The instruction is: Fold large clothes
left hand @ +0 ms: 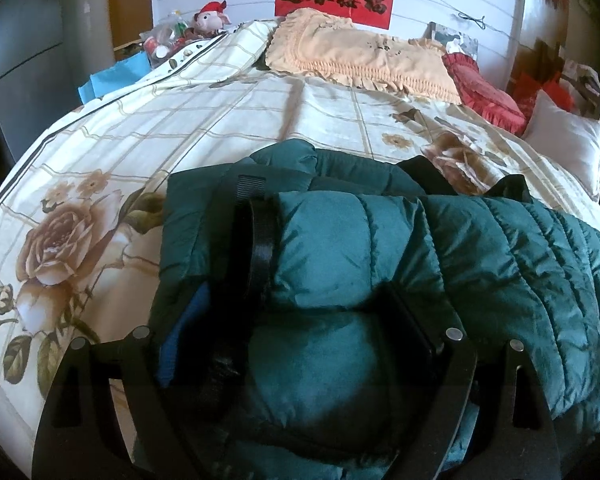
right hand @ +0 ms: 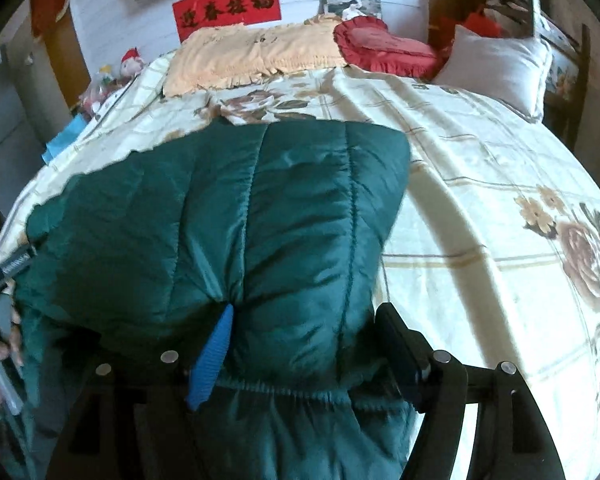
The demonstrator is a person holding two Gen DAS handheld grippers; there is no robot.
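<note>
Left claw (left hand: 300,340): padded roll of the green puffer jacket (left hand: 340,264) bulges between its spread fingers — whether they press it, I cannot tell.
Right claw (right hand: 296,340): jacket hem sits between its fingers, grip unclear.
Jacket: near edge of the bed (left hand: 220,120).
Progress: sleeves look folded in; halving remains, I'd judge.

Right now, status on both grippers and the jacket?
Left gripper and right gripper each wide around thick green jacket folds. Jacket bunched on floral bedspread. Nothing blocking.
</note>
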